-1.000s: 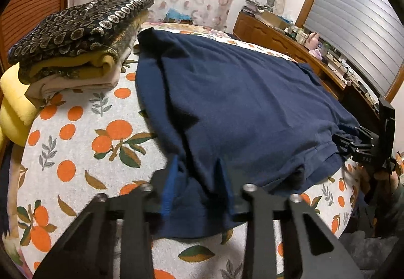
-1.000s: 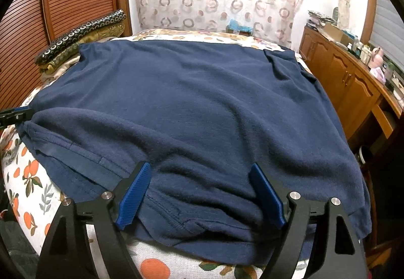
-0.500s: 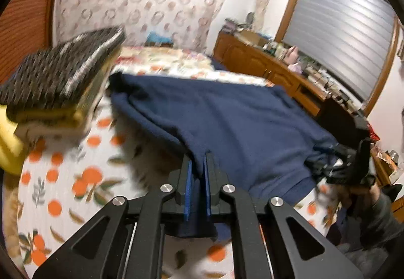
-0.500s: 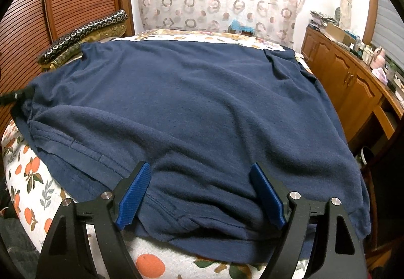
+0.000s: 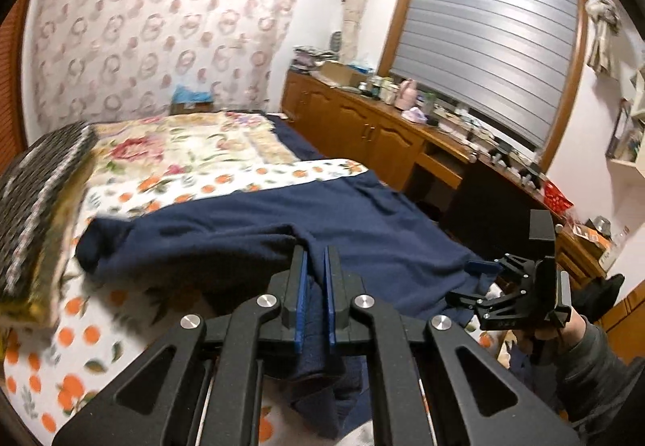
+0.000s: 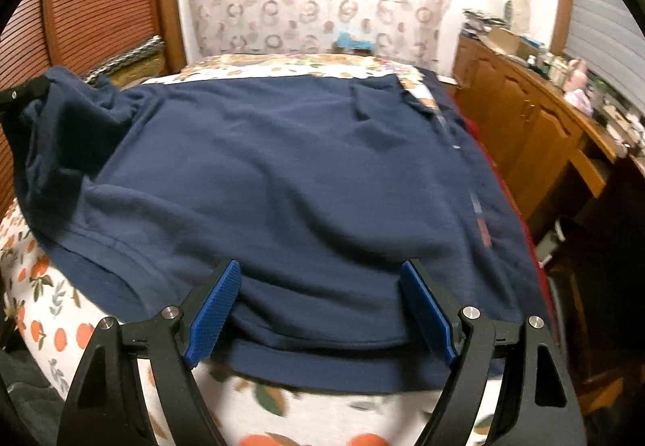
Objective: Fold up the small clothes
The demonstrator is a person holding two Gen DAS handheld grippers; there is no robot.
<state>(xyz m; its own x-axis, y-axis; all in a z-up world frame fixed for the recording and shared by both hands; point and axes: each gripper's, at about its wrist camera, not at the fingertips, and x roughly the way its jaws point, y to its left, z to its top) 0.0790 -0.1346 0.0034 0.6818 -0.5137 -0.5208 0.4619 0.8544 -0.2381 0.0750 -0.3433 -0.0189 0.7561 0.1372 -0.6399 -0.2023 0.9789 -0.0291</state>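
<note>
A navy blue shirt lies spread over the bed. My left gripper is shut on the shirt's left hem corner and holds it lifted, with cloth hanging down between the jaws; the raised corner also shows in the right wrist view. My right gripper is open, its blue pads standing either side of the near hem, resting on or just above the cloth. The right gripper also shows in the left wrist view, held by a hand.
A stack of folded clothes sits at the bed's left side. The bed sheet has an orange-fruit print. A wooden cabinet with clutter runs along the right. A wooden slatted door stands at the left.
My left gripper shut on the shirt's corner and lifted it up and toward the right. The right gripper stayed open at the near hem.
</note>
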